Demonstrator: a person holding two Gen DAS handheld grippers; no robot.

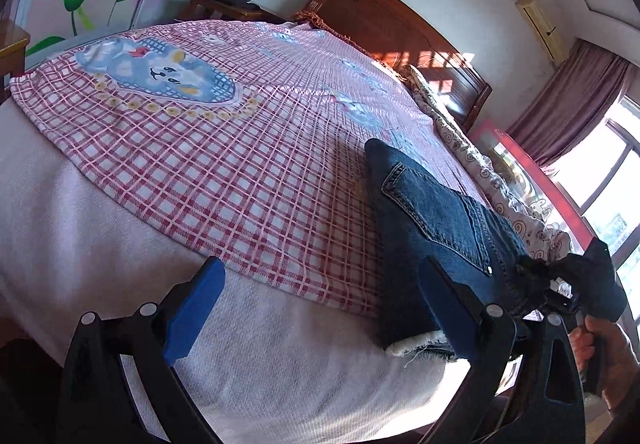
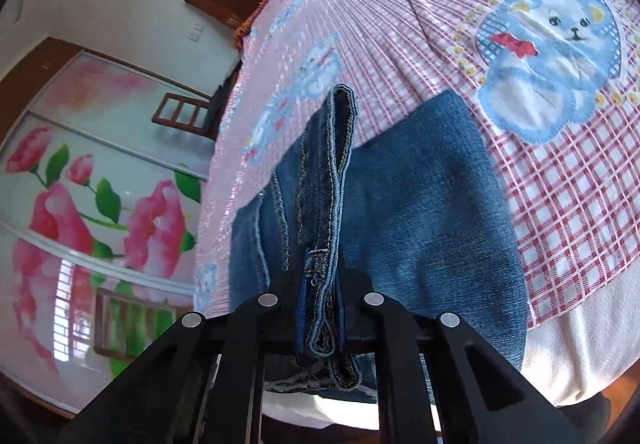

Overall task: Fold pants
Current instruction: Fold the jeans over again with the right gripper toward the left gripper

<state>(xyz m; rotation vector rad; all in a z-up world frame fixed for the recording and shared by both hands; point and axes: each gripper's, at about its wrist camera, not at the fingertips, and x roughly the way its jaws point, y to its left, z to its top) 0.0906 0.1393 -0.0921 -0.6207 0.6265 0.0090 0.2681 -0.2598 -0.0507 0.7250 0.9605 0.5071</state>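
The jeans (image 1: 432, 220) are laid folded on a pink checked bedspread (image 1: 224, 164) over a wooden-headboard bed (image 1: 384, 24); a floral wardrobe (image 2: 92, 204) is seen beside it. The left gripper (image 1: 320, 308) is held apart, empty; the right gripper (image 2: 320, 308) is clamped on the jeans' waistband (image 2: 328, 180).

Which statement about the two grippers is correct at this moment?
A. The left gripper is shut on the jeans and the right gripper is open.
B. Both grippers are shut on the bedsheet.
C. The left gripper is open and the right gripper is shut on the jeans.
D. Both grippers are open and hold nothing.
C: the left gripper stands wide open with nothing between its blue pads, while the right gripper pinches a seamed edge of the jeans.
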